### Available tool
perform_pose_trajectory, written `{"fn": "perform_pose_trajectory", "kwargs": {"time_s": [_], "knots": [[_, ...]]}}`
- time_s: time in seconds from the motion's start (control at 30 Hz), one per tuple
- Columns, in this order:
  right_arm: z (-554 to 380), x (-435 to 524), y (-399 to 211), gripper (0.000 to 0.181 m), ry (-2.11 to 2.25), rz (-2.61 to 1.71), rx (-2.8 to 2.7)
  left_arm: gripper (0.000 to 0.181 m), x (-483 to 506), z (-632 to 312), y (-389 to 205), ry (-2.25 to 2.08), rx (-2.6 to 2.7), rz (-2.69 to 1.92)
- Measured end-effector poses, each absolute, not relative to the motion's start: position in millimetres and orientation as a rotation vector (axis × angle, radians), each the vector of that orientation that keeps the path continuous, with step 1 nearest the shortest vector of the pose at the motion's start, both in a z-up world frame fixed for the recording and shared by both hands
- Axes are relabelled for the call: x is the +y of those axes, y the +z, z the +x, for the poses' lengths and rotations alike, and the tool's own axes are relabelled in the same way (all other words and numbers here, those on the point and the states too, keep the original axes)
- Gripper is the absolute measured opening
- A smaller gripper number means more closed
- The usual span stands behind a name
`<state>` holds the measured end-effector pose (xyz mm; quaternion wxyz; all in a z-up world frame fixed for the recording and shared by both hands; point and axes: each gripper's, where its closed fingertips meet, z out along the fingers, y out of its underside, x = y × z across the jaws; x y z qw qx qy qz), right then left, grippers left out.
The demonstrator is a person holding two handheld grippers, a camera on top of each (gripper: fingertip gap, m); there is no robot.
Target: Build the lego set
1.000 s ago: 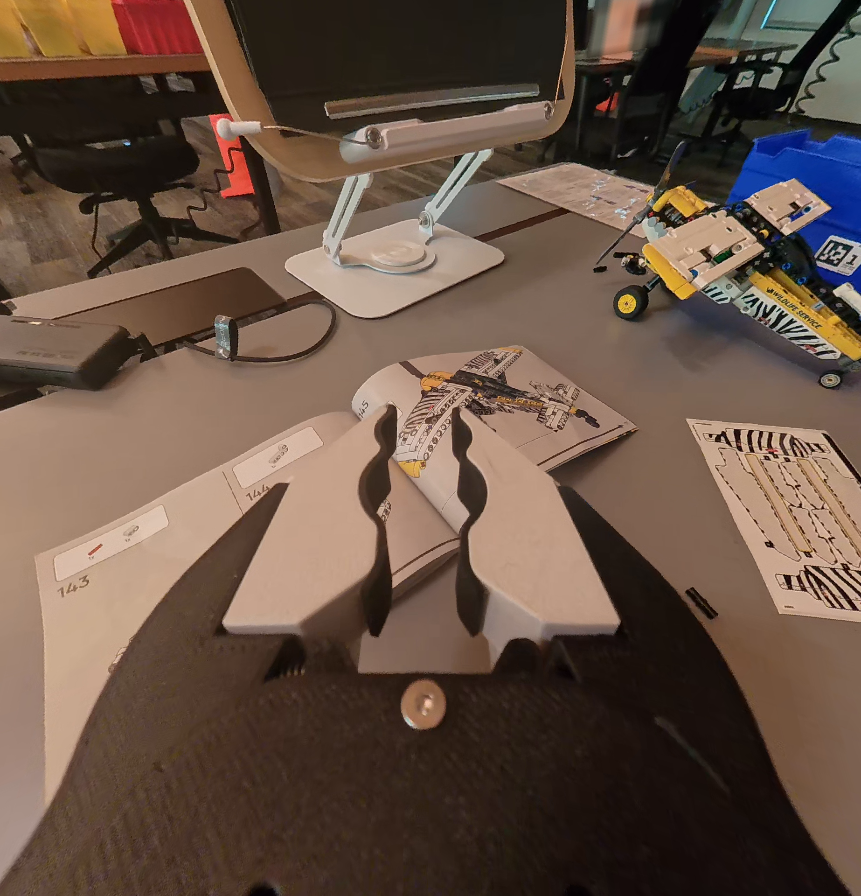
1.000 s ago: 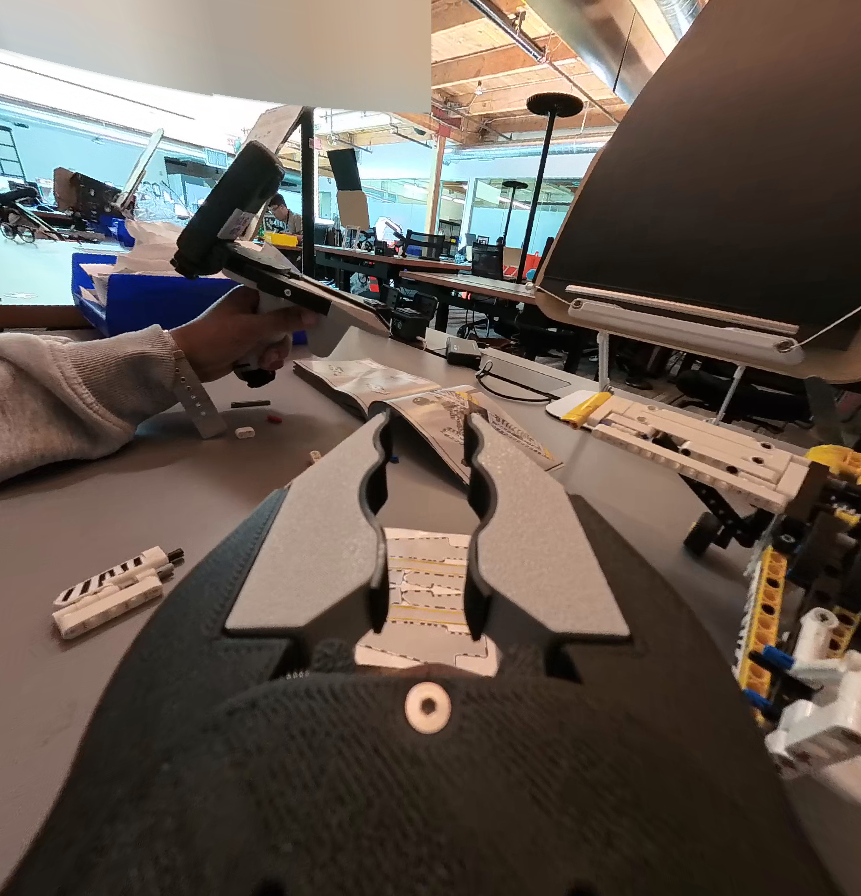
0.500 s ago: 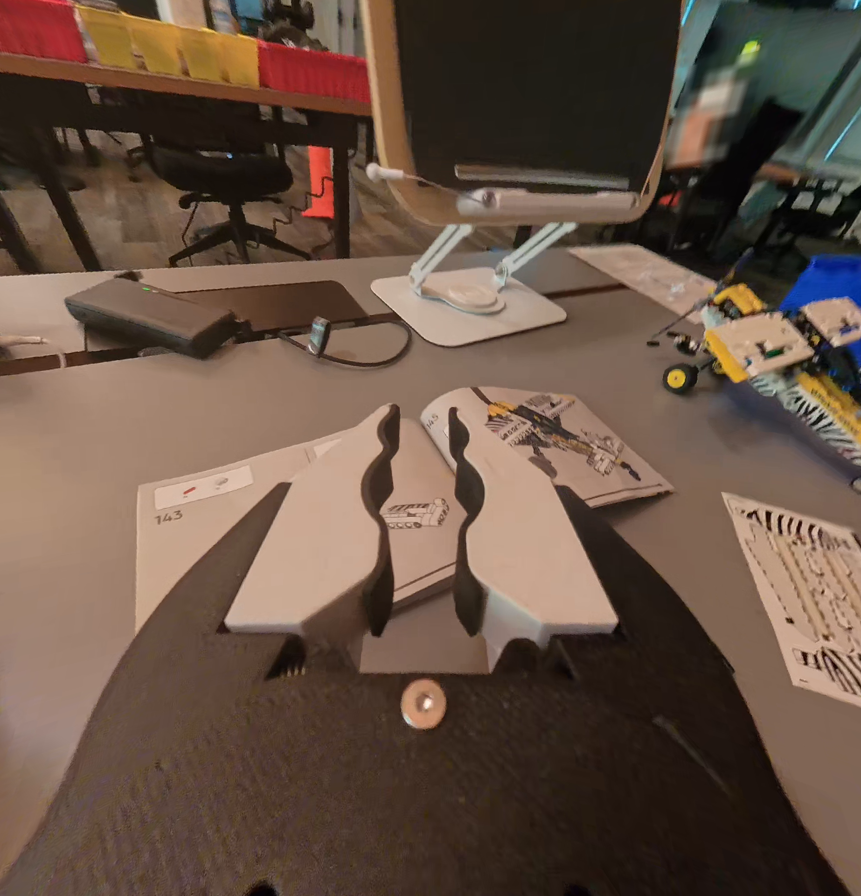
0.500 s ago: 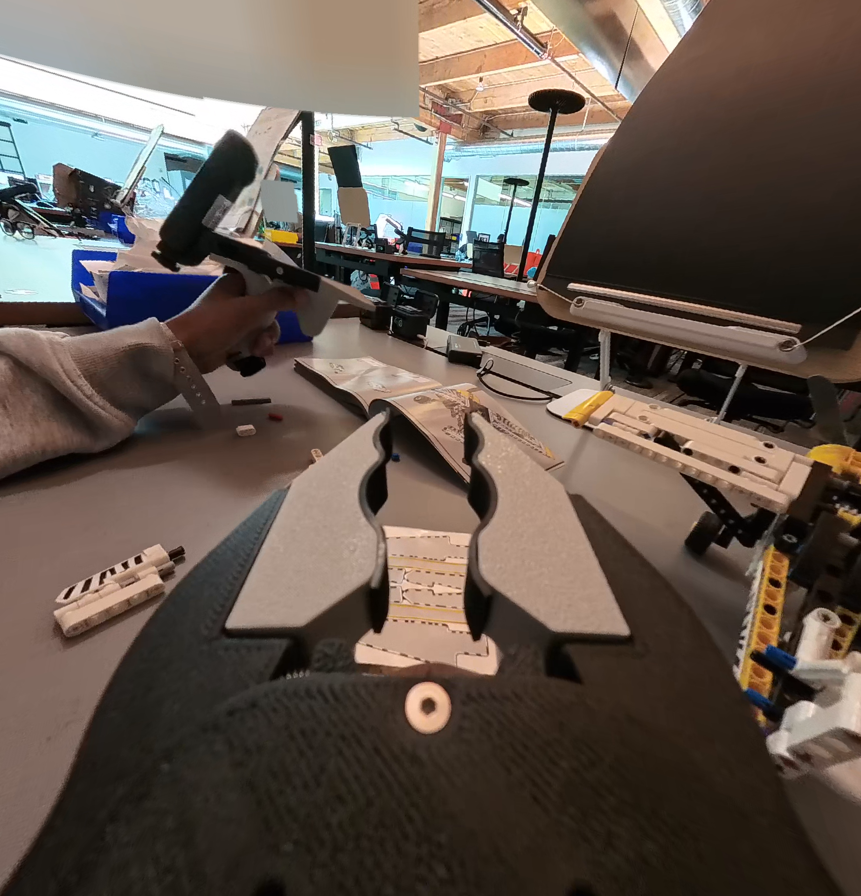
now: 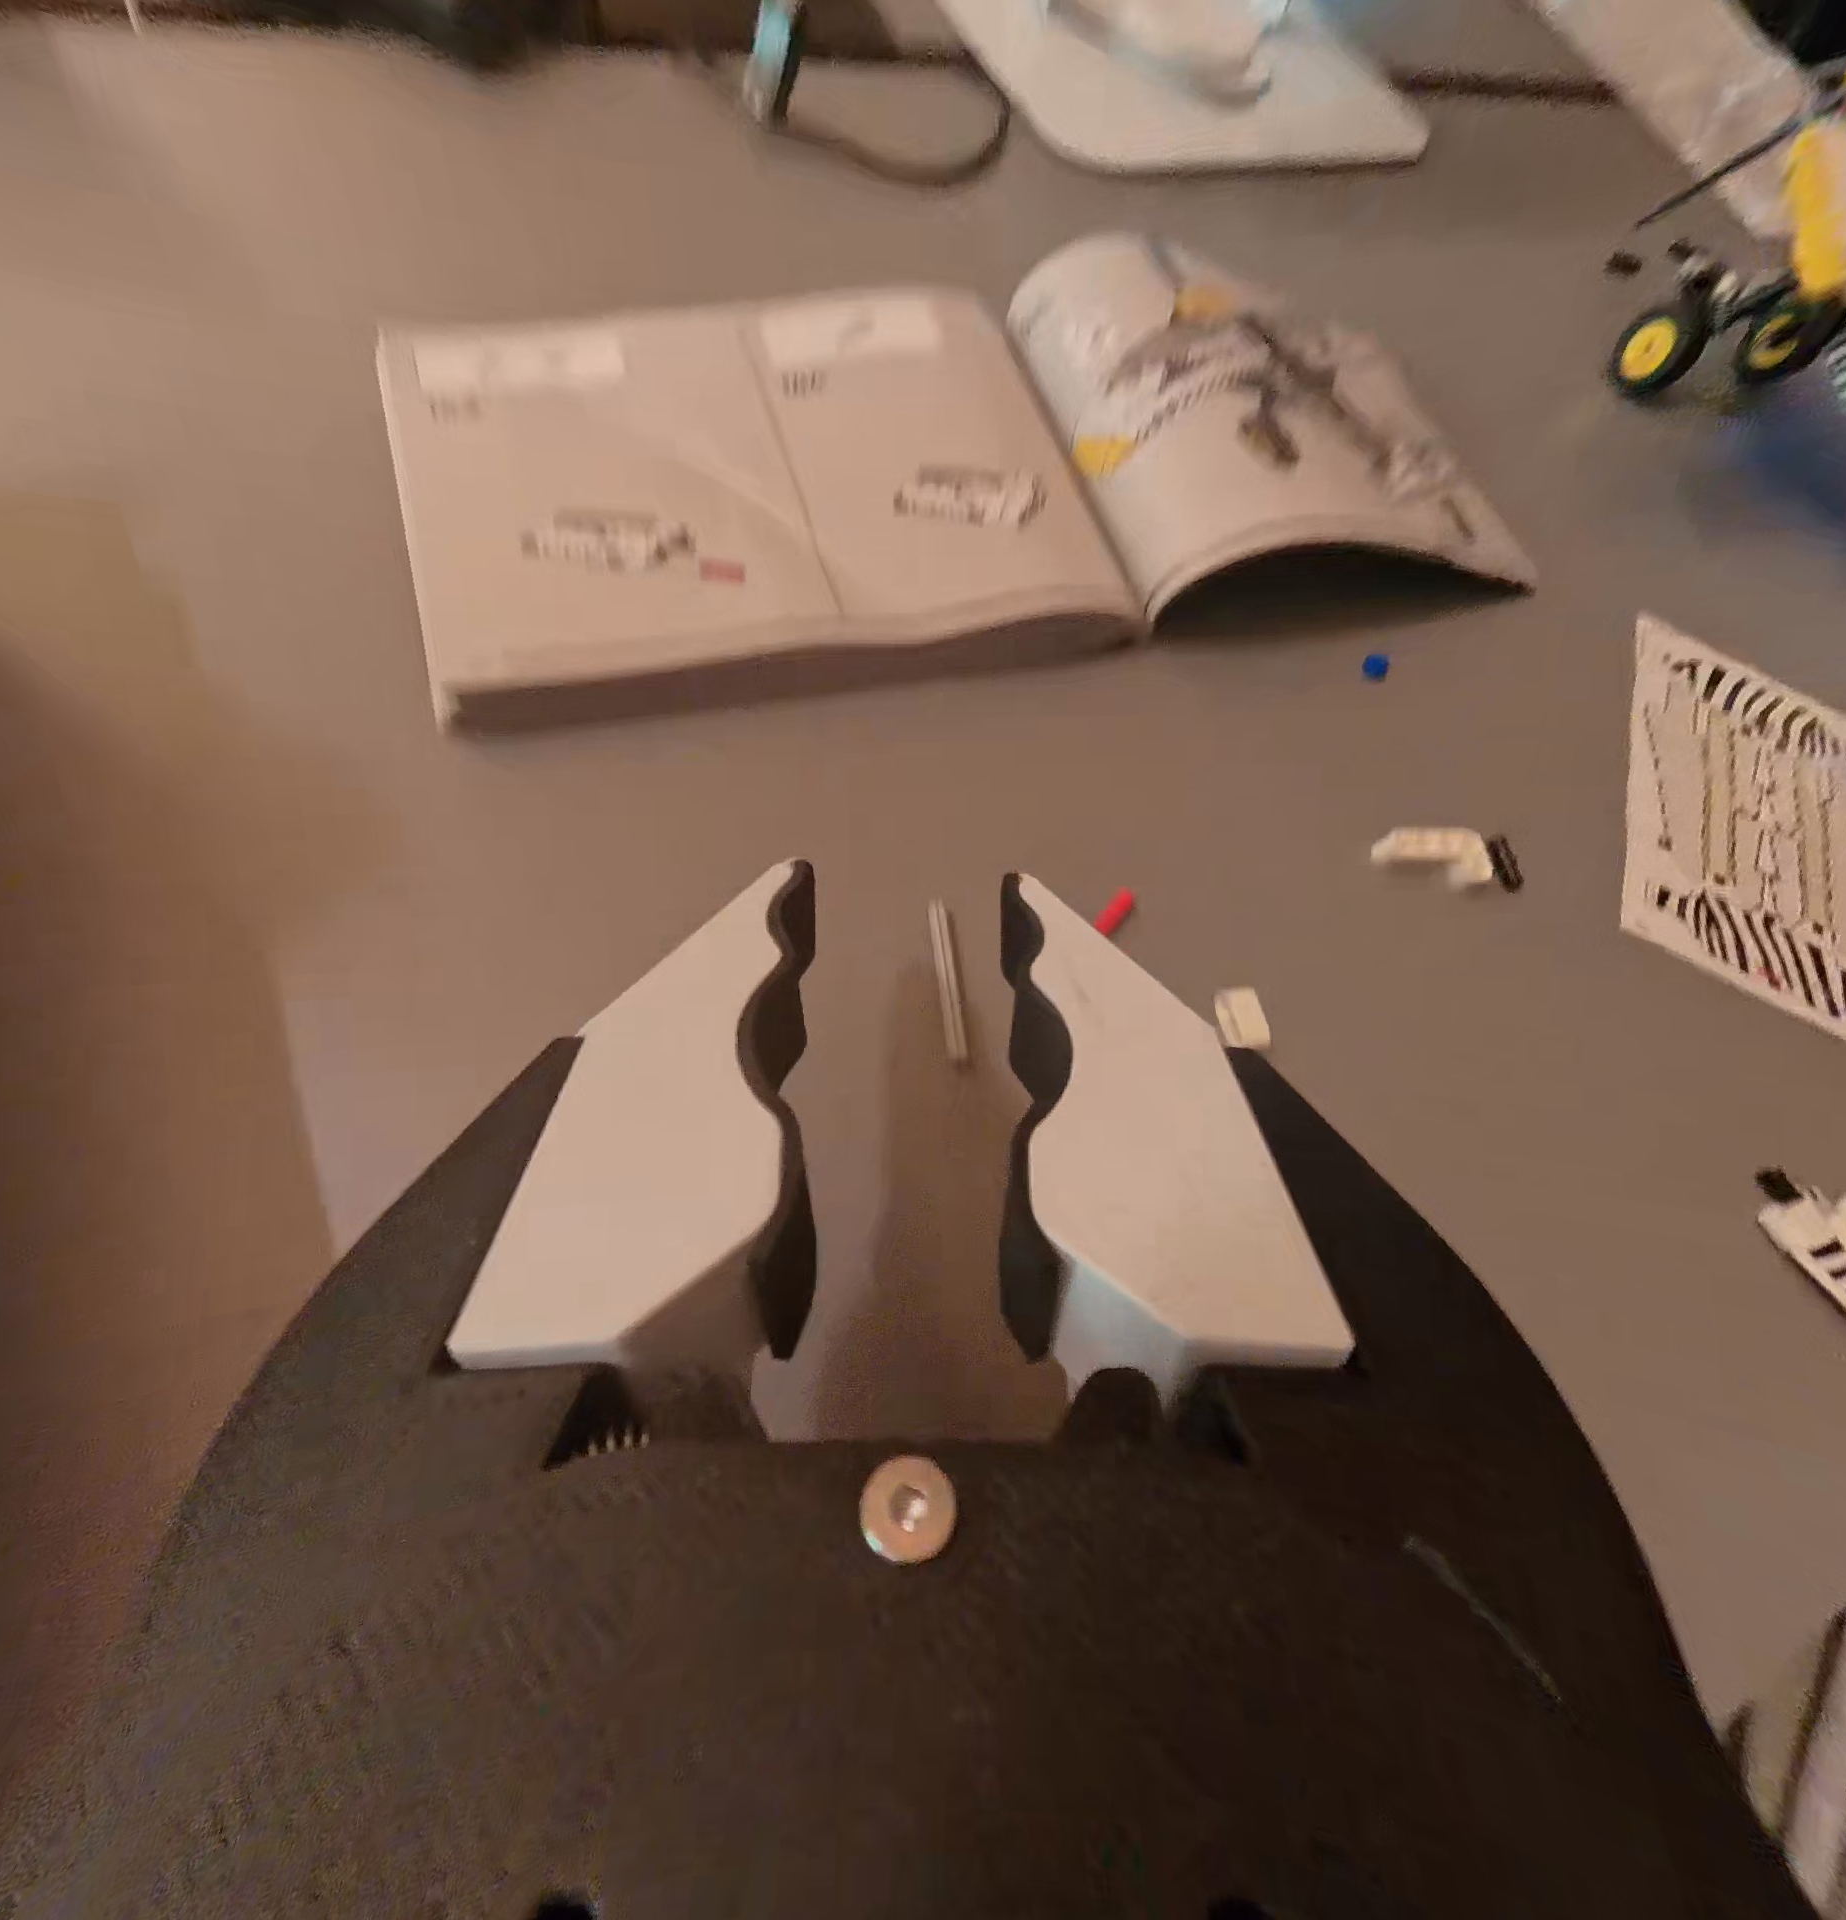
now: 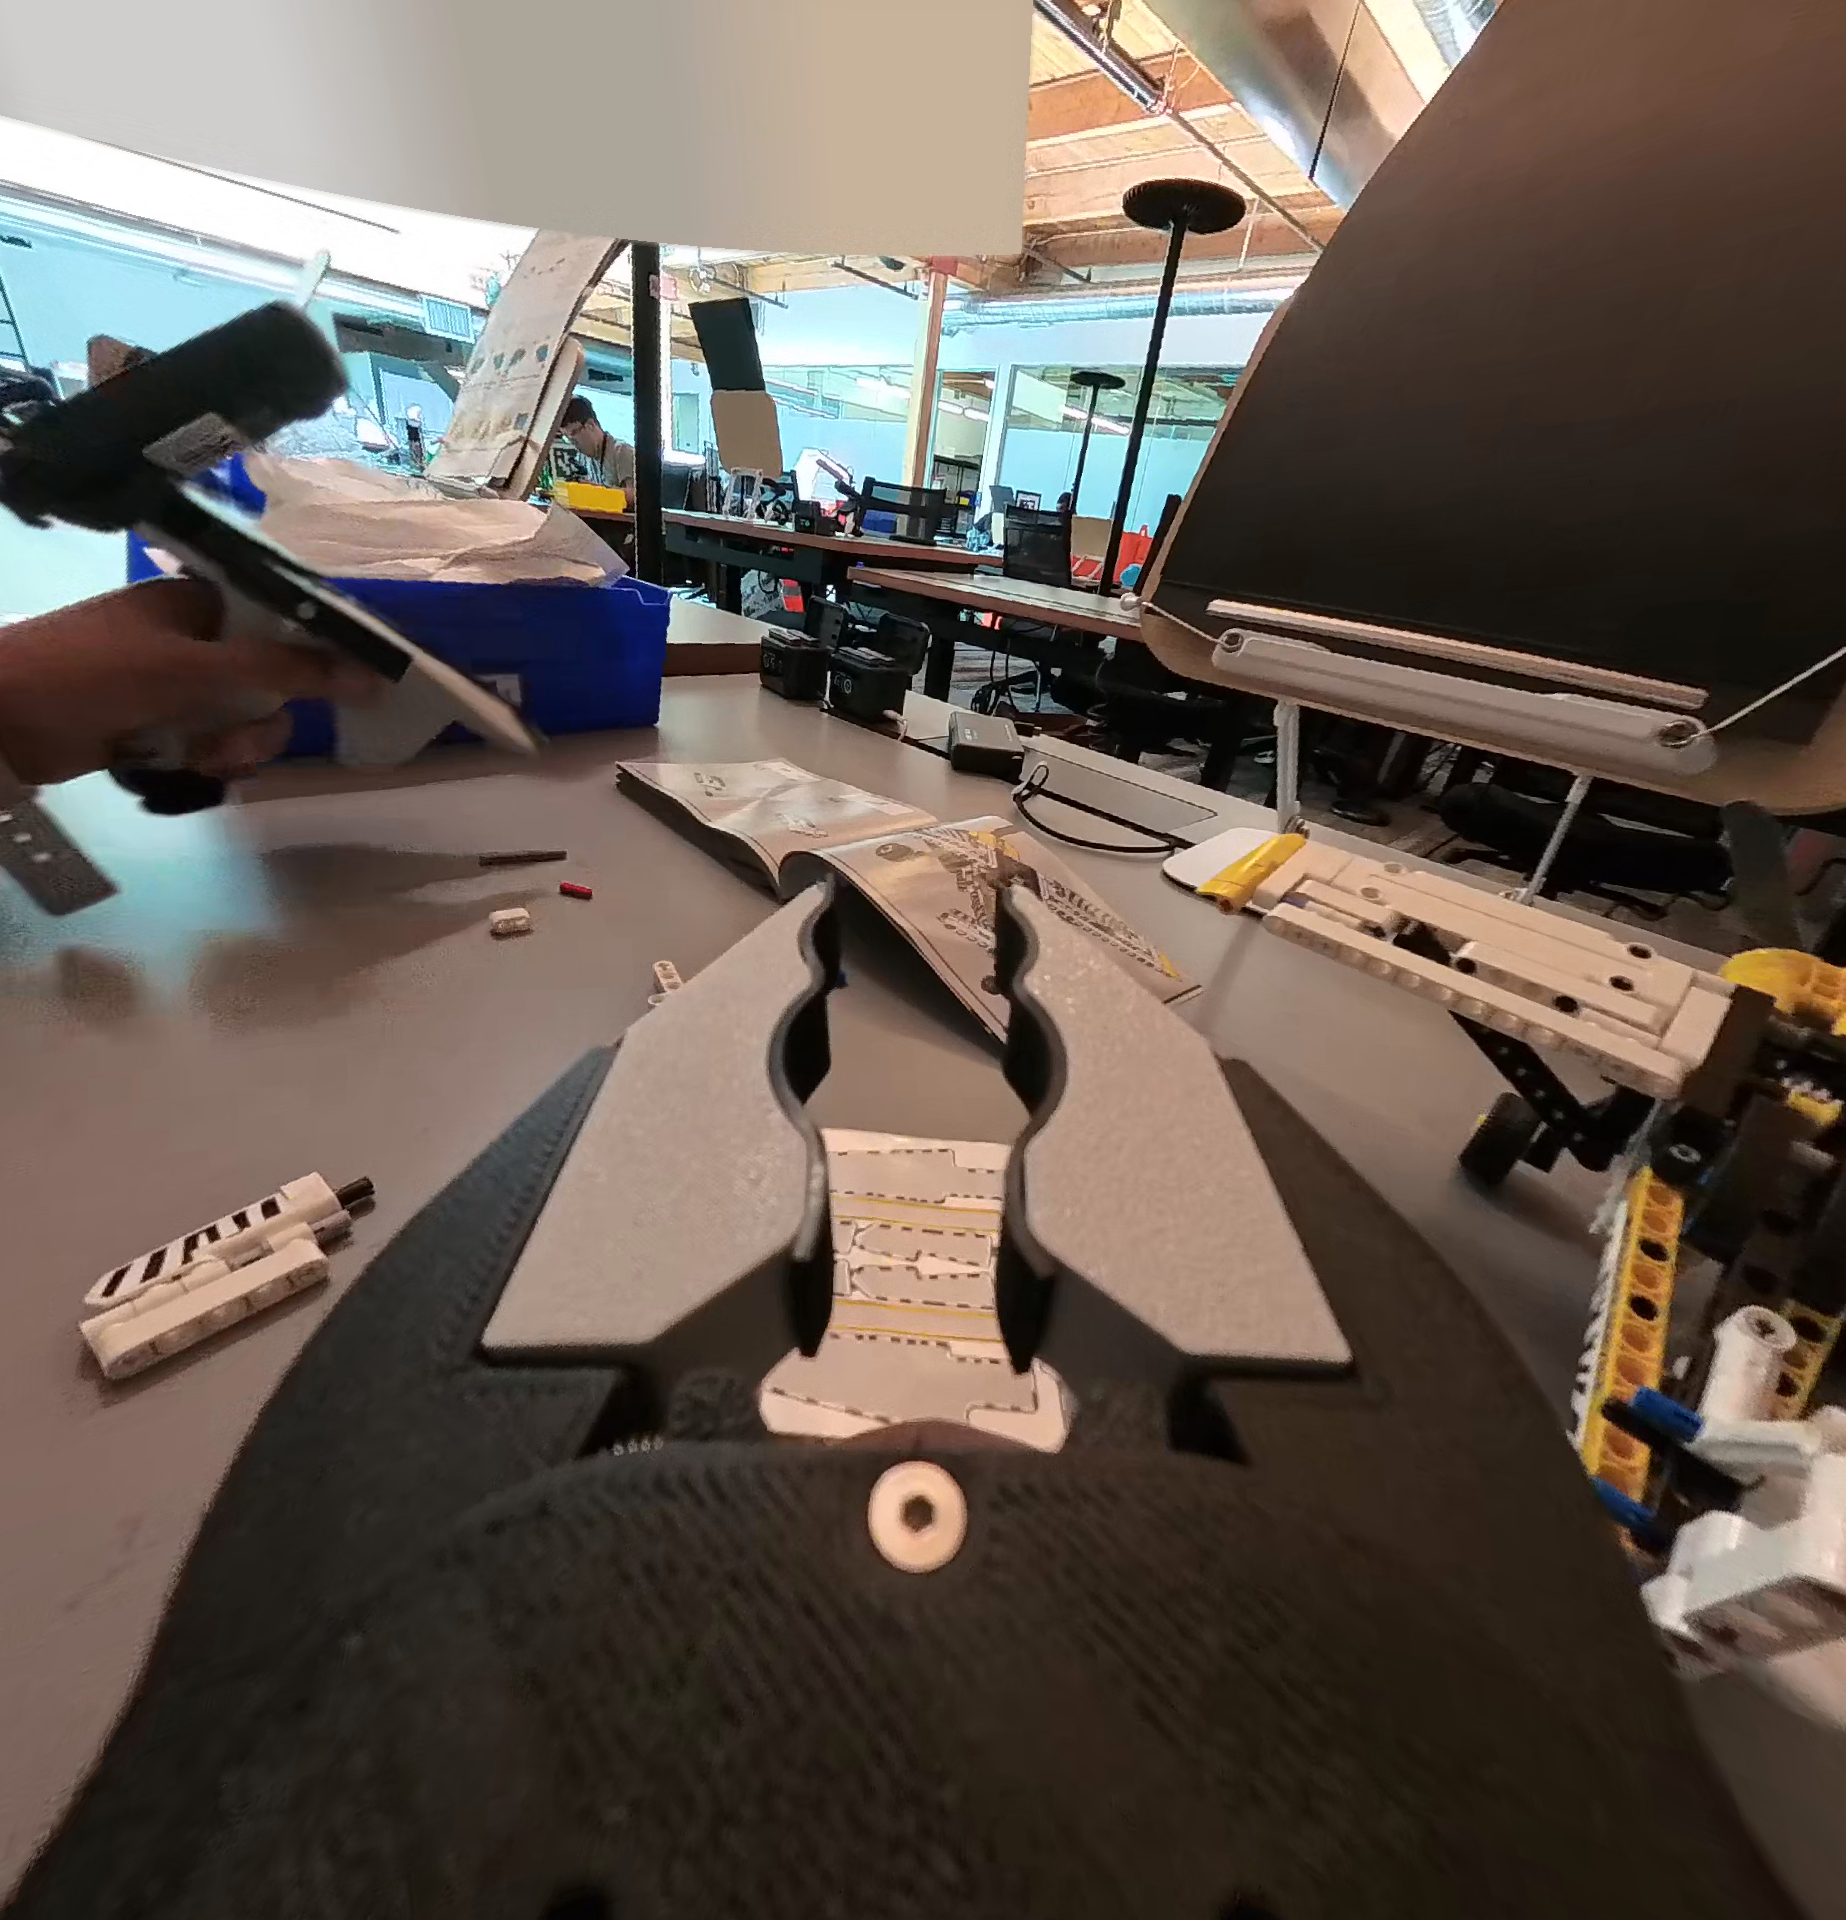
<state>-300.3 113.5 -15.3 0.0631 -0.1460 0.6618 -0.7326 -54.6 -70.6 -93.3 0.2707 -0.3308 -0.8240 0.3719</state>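
Observation:
My left gripper (image 5: 906, 883) is open and empty, pointing down at the grey table, with a thin grey axle (image 5: 948, 982) lying between its fingertips. A red pin (image 5: 1114, 910) and a small white piece (image 5: 1241, 1016) lie just right of it. The open instruction booklet (image 5: 794, 499) lies beyond. My right gripper (image 6: 914, 902) is open and empty, low over the sticker sheet (image 6: 914, 1236). The yellow and white lego plane (image 6: 1584, 997) stands to its right. The left gripper (image 6: 275, 582) also shows in the right wrist view, held in a hand at far left.
A striped white lego assembly (image 6: 212, 1268) lies left of my right gripper. A sticker sheet (image 5: 1750, 831) and a white beam with black pin (image 5: 1438, 847) lie at right. A blue bin (image 6: 545, 655) and a tablet stand (image 6: 1459, 686) stand behind. The grippers' ends are close to 30 cm from one another.
My left gripper has pulled back from over the booklet, tilted down toward the table, and now hangs over the loose axle and pins. My right gripper has stayed still.

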Motion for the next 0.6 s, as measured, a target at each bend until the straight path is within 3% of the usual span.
{"fn": "perform_pose_trajectory", "kwargs": {"time_s": [0.33,0.6], "knots": [[-300,109,-18,0.029,-2.215,-0.467,2.034,0.048,-39,-39,-131,0.932,-2.379,-0.94],[-300,114,-15,0.029,-2.242,-0.476,2.014,0.031,-47,-32,-133,0.972,-2.431,-0.884]]}}
